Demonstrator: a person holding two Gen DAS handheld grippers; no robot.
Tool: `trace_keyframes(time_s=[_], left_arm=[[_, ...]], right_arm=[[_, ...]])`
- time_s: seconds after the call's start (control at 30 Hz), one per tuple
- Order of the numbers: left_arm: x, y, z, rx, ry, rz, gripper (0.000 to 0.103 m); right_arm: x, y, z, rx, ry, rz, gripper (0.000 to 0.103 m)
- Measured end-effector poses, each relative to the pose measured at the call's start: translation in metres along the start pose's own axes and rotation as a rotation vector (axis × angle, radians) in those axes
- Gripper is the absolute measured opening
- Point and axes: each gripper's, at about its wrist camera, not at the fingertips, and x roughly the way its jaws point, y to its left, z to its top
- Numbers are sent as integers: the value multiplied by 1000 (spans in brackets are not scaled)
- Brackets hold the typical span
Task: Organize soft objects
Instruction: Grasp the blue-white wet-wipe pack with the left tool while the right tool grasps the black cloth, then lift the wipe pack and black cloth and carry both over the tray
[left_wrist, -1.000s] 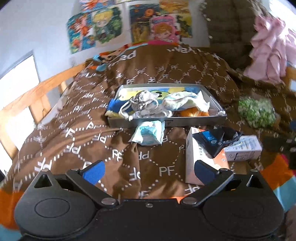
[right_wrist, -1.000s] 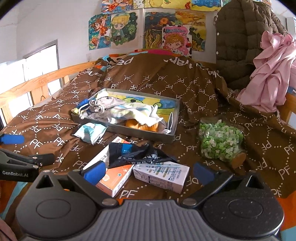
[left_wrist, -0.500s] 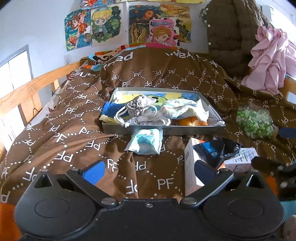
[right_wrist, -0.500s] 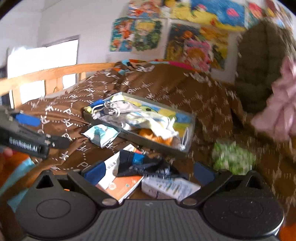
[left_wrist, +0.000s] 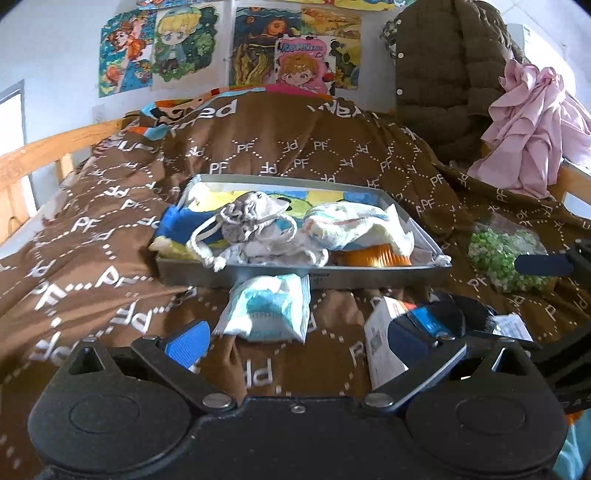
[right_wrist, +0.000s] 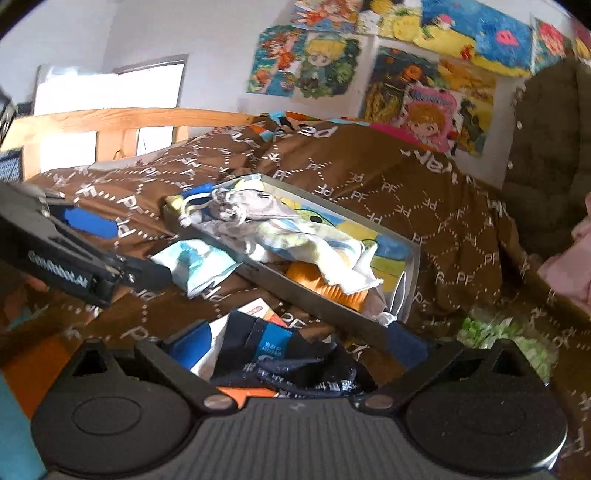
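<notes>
Right gripper (right_wrist: 301, 345) spread over black cloth (right_wrist: 295, 360) (atop box) — nothing clamped.

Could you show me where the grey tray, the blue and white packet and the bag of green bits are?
Tray (left_wrist: 369, 276): left wrist view, on its near wall.
Packet (left_wrist: 269, 306): left wrist view, on its middle, just before the tray.
Green bag (left_wrist: 495, 254): left wrist view, on its green contents, right of the tray.

1. A tray (left_wrist: 369, 275) sits on the bed blanket (left_wrist: 110, 236), with bunched cloths (left_wrist: 258, 229) in it.
2. A packet (left_wrist: 269, 310) lies just before the tray.
3. A box (left_wrist: 380, 339) lies right of the packet, a dark pouch (right_wrist: 295, 362) on it.
</notes>
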Motion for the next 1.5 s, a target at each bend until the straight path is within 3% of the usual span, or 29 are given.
trace_keyframes(time_s=[0.17, 0.43, 0.57, 0.7, 0.87, 1.07, 1.5], left_arm=[[35, 15, 13, -4, -26, 17, 102], [90, 52, 18, -143, 47, -33, 102], [107, 53, 12, -162, 99, -60, 102], [111, 49, 11, -152, 117, -127, 96], [115, 44, 9, -145, 139, -150, 79], [115, 40, 8, -136, 139, -158, 71], [99, 36, 3, -165, 72, -272, 69]], right_arm=[[10, -11, 1, 99, 15, -3, 103], [20, -14, -2, 152, 85, -8, 103], [23, -13, -3, 162, 102, -2, 103], [27, -14, -5, 178, 130, 9, 103], [30, -16, -8, 194, 148, 6, 103], [36, -21, -12, 233, 175, 0, 95], [40, -31, -18, 356, 205, 71, 89]])
